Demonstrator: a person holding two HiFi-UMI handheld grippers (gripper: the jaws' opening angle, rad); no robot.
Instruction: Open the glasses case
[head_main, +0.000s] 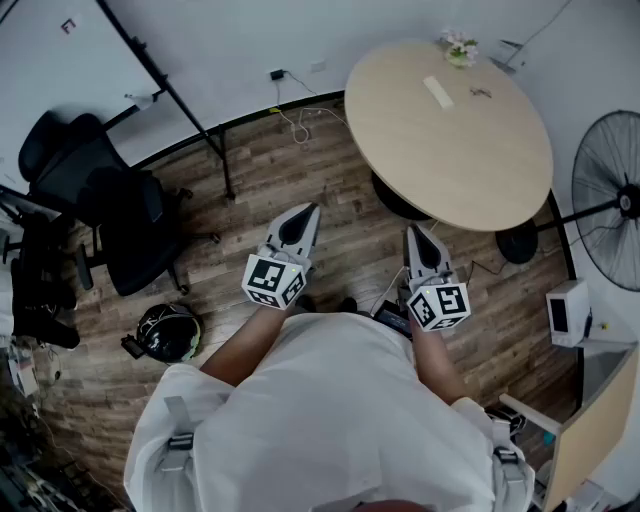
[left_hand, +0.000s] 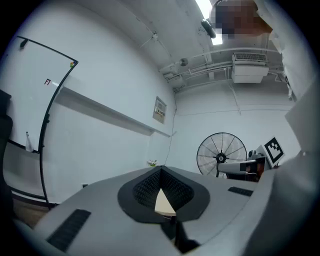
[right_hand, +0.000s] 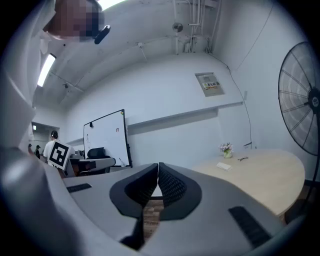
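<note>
A pale oblong case (head_main: 438, 92) lies flat on the far part of the round wooden table (head_main: 470, 160), with a small dark item (head_main: 480, 93) beside it. The right gripper view shows the same case (right_hand: 223, 166) far off on the table. My left gripper (head_main: 310, 210) and right gripper (head_main: 413, 232) hang over the wood floor in front of me, well short of the table. In the left gripper view the left gripper (left_hand: 160, 170) has its tips together with nothing held. The right gripper (right_hand: 158, 165) is likewise shut and empty.
A small pot of flowers (head_main: 460, 48) stands at the table's far edge. A standing fan (head_main: 612, 200) is at the right, a black office chair (head_main: 110, 210) at the left, and a helmet (head_main: 168, 332) lies on the floor. A whiteboard stand leg (head_main: 215, 150) crosses the floor.
</note>
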